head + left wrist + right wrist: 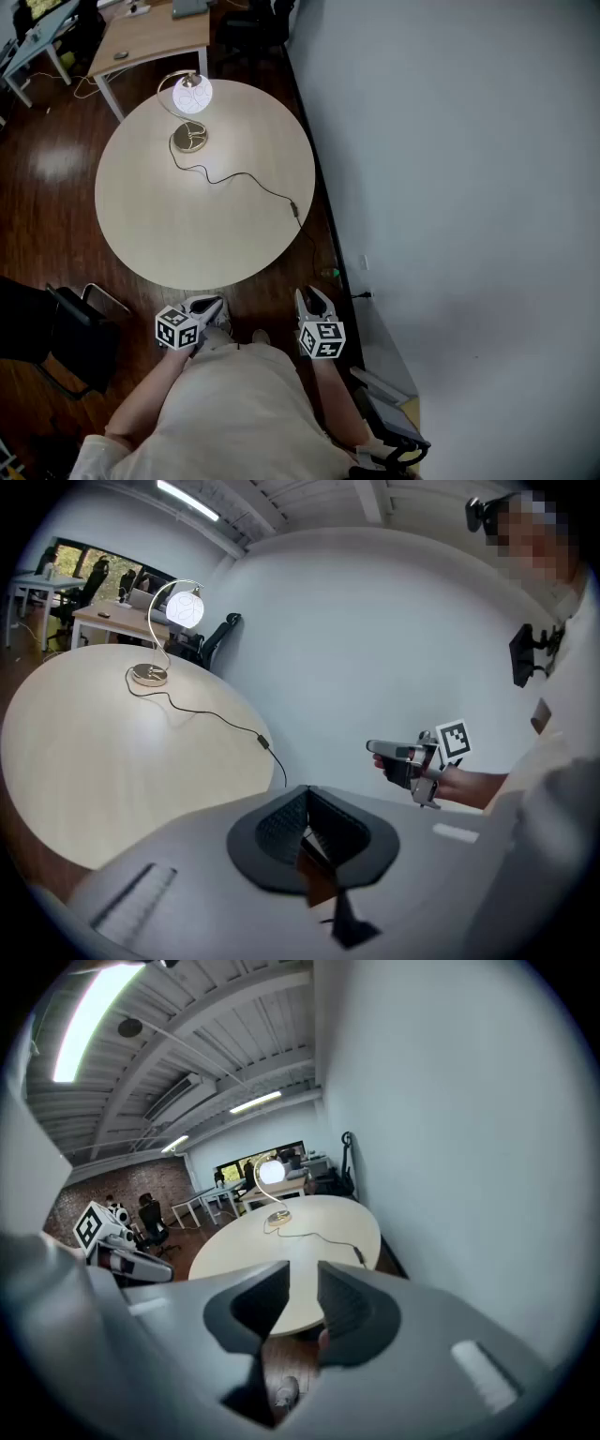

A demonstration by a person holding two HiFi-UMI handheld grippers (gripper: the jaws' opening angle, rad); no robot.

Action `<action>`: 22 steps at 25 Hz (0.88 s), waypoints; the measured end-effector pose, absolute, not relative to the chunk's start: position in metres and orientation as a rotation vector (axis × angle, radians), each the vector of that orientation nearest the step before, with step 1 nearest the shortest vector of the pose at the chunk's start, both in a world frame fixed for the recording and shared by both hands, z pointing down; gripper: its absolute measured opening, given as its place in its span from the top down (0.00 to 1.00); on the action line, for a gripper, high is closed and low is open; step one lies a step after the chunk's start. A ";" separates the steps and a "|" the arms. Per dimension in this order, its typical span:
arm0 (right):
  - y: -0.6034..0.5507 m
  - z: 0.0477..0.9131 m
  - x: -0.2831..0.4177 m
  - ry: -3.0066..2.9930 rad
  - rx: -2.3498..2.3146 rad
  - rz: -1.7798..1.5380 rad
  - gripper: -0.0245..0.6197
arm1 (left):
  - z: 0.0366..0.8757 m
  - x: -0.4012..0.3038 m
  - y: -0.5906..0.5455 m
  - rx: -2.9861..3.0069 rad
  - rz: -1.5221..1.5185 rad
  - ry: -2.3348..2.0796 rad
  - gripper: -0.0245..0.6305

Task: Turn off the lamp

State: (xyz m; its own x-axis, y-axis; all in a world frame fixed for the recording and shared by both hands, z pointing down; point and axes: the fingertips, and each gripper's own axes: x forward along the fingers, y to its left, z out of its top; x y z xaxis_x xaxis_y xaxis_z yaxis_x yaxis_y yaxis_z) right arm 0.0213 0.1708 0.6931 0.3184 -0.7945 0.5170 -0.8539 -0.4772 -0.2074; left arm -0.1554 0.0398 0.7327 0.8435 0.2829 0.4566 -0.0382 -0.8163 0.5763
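While lamp [193,94] is lit at far side of round table [169,234], both grippers are held just short of near edge, well apart from lamp. Cord [246,178] is trailed from lamp base to inline switch [294,208] near right rim. Jaws of left gripper [208,307] are pressed together, nothing between. Jaws of right gripper [315,300] are parted narrowly, nothing gripped.

Worktop [187,225]: pale wood-grain, matt, smooth.
Lamp [188,139]: brass-toned metal base and arc, polished; globe frosted, milky.
Cord [246,178]: thin, black, matt.
Floor [47,178]: dark wood boards, glossy, patches of glare.
Wall [450,141]: pale paint, matt, even.
Left hand-held gripper [305,822], right hand-held gripper [302,1297]: grey matt plastic; pads [349,1307] dark, ribbed.
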 end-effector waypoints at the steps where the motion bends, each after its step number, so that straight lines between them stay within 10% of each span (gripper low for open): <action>1: 0.164 0.691 0.022 -1.538 2.464 0.866 0.83 | 0.730 -0.154 0.034 2.432 0.720 0.190 0.96; 22: 0.094 0.670 0.083 -1.380 2.406 0.811 0.83 | 0.717 -0.100 -0.036 2.424 0.669 0.341 0.96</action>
State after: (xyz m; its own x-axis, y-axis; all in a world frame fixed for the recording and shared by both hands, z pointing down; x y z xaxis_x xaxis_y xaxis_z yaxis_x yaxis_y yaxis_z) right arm 0.0830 0.0939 0.6703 0.3963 -0.7127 0.5788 -0.8524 -0.5198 -0.0564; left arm -0.1000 -0.0363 0.7167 0.8405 0.3839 0.3824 0.0847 -0.7901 0.6071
